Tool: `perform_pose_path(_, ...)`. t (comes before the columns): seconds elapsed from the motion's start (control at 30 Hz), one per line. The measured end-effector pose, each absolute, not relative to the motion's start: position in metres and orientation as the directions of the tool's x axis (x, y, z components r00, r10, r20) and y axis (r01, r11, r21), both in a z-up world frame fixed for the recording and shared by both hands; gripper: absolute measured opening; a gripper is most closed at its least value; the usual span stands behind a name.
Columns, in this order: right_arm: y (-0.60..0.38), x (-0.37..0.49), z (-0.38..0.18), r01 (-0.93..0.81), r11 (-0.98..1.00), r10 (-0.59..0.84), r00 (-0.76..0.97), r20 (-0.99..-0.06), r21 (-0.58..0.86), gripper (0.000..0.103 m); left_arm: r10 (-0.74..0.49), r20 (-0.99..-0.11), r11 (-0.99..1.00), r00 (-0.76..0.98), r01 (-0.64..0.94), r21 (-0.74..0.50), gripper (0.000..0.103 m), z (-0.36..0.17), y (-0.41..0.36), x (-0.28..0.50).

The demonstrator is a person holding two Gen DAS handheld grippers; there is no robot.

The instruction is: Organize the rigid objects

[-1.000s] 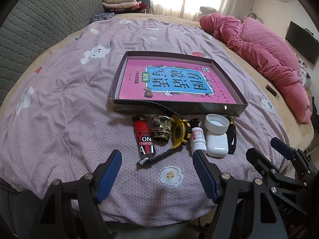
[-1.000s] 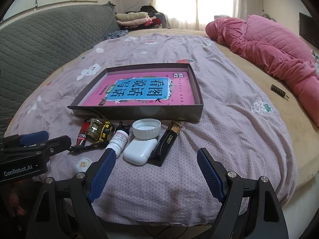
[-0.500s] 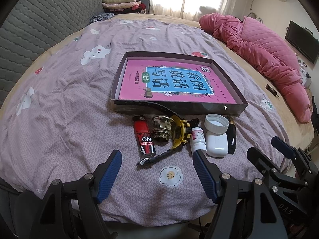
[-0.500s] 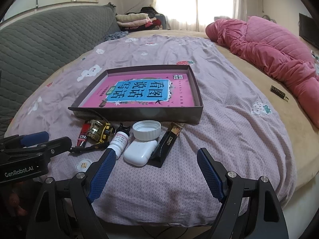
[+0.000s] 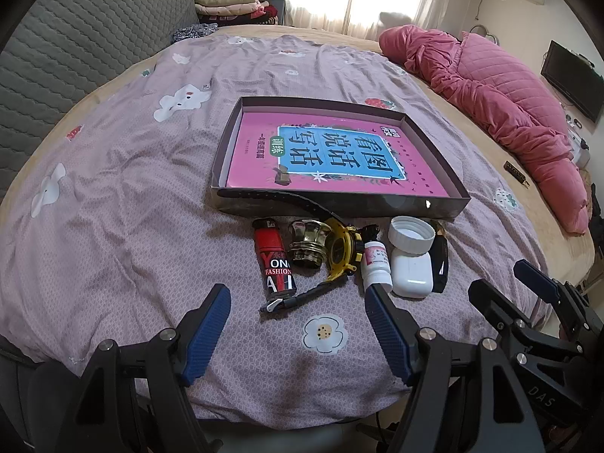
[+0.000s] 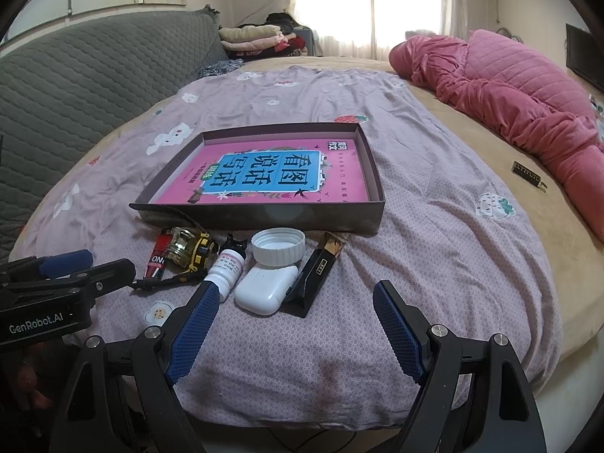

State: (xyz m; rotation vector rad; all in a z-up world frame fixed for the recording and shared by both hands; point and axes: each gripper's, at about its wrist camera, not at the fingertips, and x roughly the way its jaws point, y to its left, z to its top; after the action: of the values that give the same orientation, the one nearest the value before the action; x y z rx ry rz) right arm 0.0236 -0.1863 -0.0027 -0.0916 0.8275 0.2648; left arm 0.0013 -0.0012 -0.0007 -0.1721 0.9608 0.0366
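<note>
While both pairs of jaws stand wide apart and hold nothing, the left gripper (image 5: 296, 334) hangs just short of the red lighter (image 5: 273, 258), whose long axis runs away from it toward the box lid (image 5: 339, 205). The right gripper (image 6: 298, 330) is nearer the white earbud case (image 6: 266, 288) and the white bottle (image 6: 226, 270). Whichever goes first, the watch (image 5: 341, 249) is partly hidden behind the glass stopper (image 5: 307, 243), and the black packet (image 5: 439, 260) shows only as a sliver behind the case in the left view.
</note>
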Motion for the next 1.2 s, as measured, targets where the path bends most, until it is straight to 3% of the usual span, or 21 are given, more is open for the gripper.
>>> perform_pose_path(0.63, -0.19, 0.025, -0.006, -0.26, 0.965, 0.195, 0.638, -0.745, 0.03, 0.084, -0.045, -0.825, 0.981, 0.563, -0.13, -0.142, 0.073, -0.009, 0.01, 0.004)
perform_pose_path(1.2, -0.199, 0.046, -0.03, -0.185, 0.981, 0.156, 0.582, -0.798, 0.056, 0.084, -0.021, -0.896, 0.978, 0.443, -0.175, -0.109, 0.073, -0.039, 0.029, 0.043)
